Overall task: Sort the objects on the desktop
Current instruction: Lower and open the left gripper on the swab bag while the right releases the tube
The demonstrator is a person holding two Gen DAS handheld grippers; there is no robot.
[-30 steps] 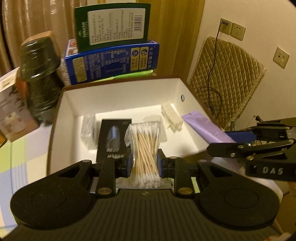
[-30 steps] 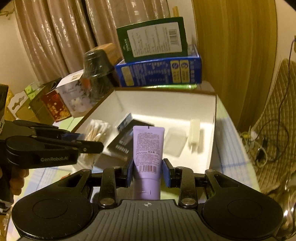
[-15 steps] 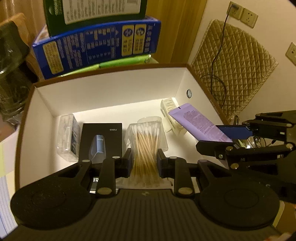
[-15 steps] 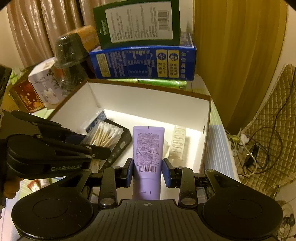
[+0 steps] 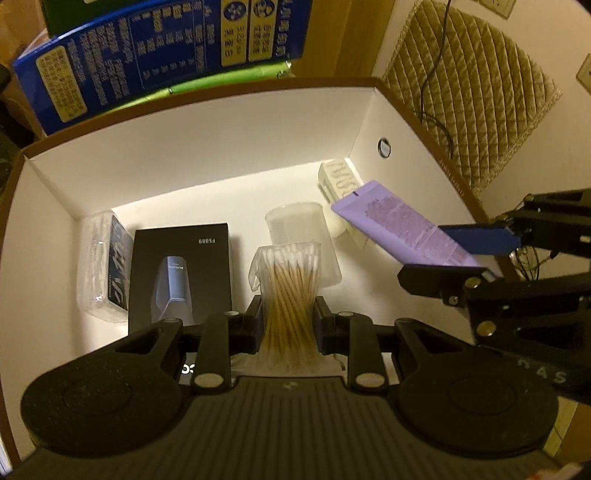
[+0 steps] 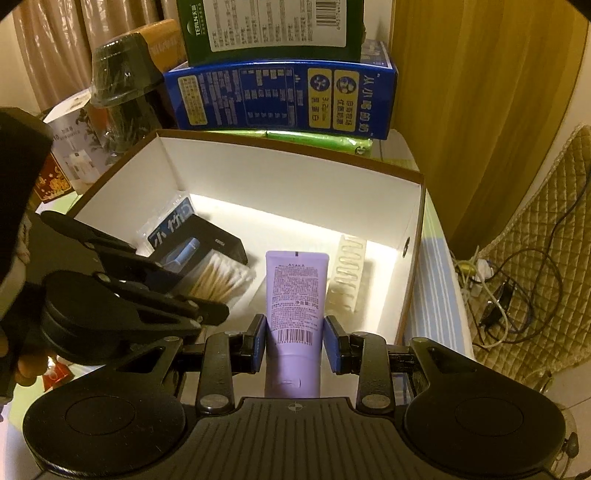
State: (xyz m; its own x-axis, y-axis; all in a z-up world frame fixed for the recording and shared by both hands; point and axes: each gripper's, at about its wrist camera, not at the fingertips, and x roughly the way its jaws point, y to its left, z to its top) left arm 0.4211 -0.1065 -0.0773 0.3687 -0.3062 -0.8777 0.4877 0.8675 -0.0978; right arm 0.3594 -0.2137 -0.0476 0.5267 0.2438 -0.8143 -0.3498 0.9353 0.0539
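Note:
My left gripper [image 5: 290, 325] is shut on a clear bag of cotton swabs [image 5: 290, 288] and holds it inside an open white box [image 5: 207, 155] with a brown rim. My right gripper [image 6: 295, 338] is shut on a purple tube [image 6: 295, 291] and holds it over the box's right half. The tube also shows in the left wrist view [image 5: 402, 232], and the swabs show in the right wrist view [image 6: 218, 277]. In the box lie a black carton [image 5: 183, 273], a clear wrapped pack [image 5: 103, 266], a clear plastic cup [image 5: 299, 229] and a white blister strip [image 5: 340, 181].
Behind the box stand a blue carton [image 6: 280, 96] with a green carton [image 6: 273, 26] on top and a green pack [image 6: 321, 138] beneath. A dark wrapped jar [image 6: 122, 92] and small boxes [image 6: 74, 155] stand at the left. A quilted chair [image 6: 546, 229] and cables [image 6: 506, 280] are at the right.
Both grippers have moved forward and down into the box with their loads. The swabs now hang just above the box floor, in front of the plastic cup.

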